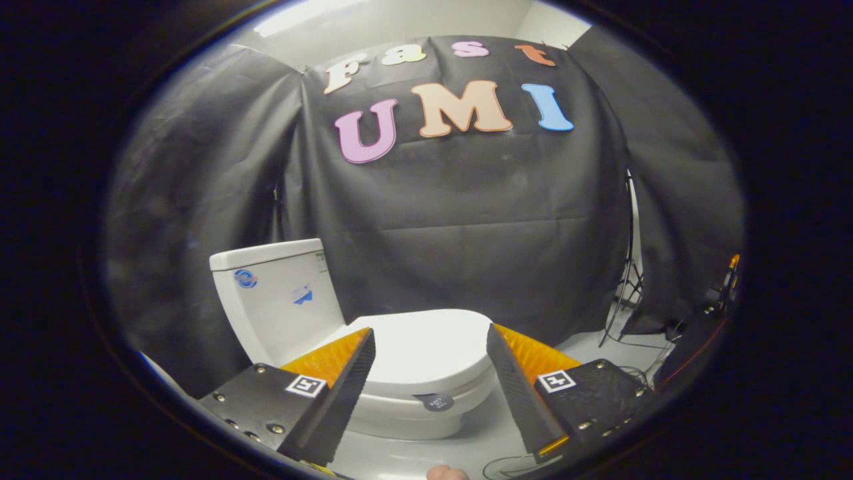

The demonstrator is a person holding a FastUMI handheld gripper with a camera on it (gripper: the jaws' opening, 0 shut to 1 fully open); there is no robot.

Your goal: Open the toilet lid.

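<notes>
A white toilet (400, 373) stands on the pale floor against the black cloth wall, with its tank (276, 300) at the back left. Its lid (426, 347) lies flat down on the seat. A small dark tag (436, 401) sits on the front rim of the bowl. My gripper (430, 337) hovers above and in front of the lid, open wide, with nothing between its fingers. The lid's front shows in the gap between the two fingers. Neither finger touches the toilet.
A light stand (626, 293) with cables stands at the right by the cloth wall. Dark equipment (706, 327) with an orange part sits at the far right. Pale floor (586, 347) runs to the right of the toilet. A fingertip (445, 473) shows at the bottom.
</notes>
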